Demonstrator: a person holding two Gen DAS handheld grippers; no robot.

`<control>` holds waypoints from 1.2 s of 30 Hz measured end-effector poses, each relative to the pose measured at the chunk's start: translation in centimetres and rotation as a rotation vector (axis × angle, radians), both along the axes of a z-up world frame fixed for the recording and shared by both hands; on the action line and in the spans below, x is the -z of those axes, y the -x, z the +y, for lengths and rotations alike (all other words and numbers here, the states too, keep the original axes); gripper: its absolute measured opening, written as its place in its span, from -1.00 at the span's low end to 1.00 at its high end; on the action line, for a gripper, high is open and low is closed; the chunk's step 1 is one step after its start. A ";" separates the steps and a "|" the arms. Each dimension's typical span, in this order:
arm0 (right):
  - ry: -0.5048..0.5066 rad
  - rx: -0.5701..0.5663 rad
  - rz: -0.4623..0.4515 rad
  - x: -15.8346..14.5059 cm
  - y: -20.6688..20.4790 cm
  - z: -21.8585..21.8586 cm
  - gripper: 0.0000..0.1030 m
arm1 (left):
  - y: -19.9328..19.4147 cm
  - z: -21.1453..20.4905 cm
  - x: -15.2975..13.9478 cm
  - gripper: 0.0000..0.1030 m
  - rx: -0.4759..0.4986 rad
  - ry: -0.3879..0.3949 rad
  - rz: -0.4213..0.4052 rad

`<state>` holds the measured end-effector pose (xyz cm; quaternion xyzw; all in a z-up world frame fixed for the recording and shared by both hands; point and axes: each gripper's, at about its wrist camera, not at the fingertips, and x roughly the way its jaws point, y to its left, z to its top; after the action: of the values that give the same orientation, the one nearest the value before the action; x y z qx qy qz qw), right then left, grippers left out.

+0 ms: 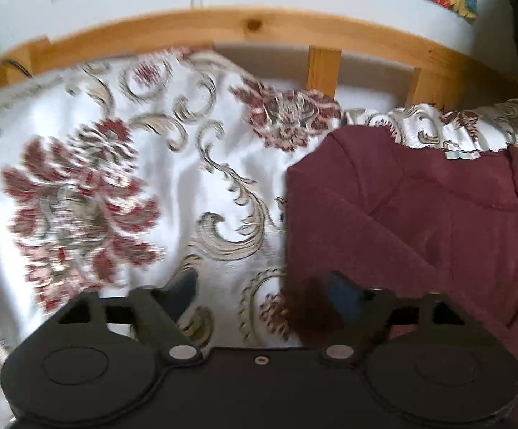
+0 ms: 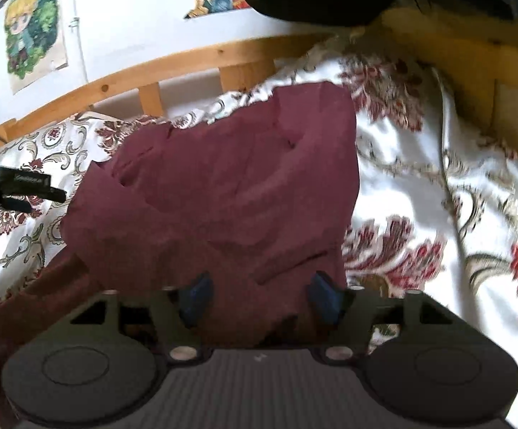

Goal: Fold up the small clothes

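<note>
The left gripper [image 1: 262, 293], its fingers wide apart and holding nothing, hovers over the floral white bedspread [image 1: 123, 178] at the left edge of the rumpled maroon cloth garment [image 2: 223, 186]. The right gripper [image 2: 259, 300], fingers also apart, straddles the garment's near hem. Each would do well to take an edge cleanly before folding. The pine bed rail [image 1: 252, 28] beyond blocks nothing.

We see a matt maroon cloth garment [image 2: 230, 186] on a glossy, satin-like floral bedspread [image 1: 173, 164]; the bed frame [image 1: 252, 32] is knotty varnished pine, upper frame.
</note>
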<state>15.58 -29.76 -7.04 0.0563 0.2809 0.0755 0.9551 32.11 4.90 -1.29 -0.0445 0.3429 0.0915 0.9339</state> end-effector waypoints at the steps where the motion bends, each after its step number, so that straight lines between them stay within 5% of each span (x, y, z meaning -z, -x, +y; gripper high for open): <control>1: 0.007 -0.009 -0.006 -0.3 0.1 0.0 0.53 | 1.3 -0.3 -0.1 0.75 0.015 -0.010 -0.018; 3: 0.024 -0.031 -0.022 -0.9 0.4 0.2 0.78 | 3.6 -0.9 -0.1 0.88 0.057 -0.024 -0.031; 8: 0.081 -0.071 -0.042 -2.4 1.2 0.4 0.99 | 10.2 -2.8 0.0 0.98 0.183 -0.032 -0.051; 14: 0.075 -0.122 0.017 -3.5 2.3 0.0 0.99 | 16.7 -4.0 0.4 0.98 0.351 -0.069 -0.036; 22: 0.271 -0.199 0.036 -3.5 8.3 0.6 0.99 | 22.5 -3.9 0.7 0.98 0.550 -0.179 -0.004; 27: 0.415 -0.306 0.145 -1.2 11.3 2.2 0.99 | 24.5 -4.6 2.7 0.99 0.652 -0.304 0.046; 31: 0.531 -0.363 0.201 0.2 11.4 4.3 0.99 | 24.9 -5.2 5.3 0.99 0.660 -0.398 0.083; 36: 0.559 -0.399 0.216 1.2 11.1 5.7 0.99 | 24.3 -5.2 5.9 0.99 0.591 -0.428 0.062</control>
<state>4.43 -24.09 -8.25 -0.2554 0.3953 0.1744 0.8649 7.85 -0.27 -7.17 0.2557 0.3421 -0.1113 0.8973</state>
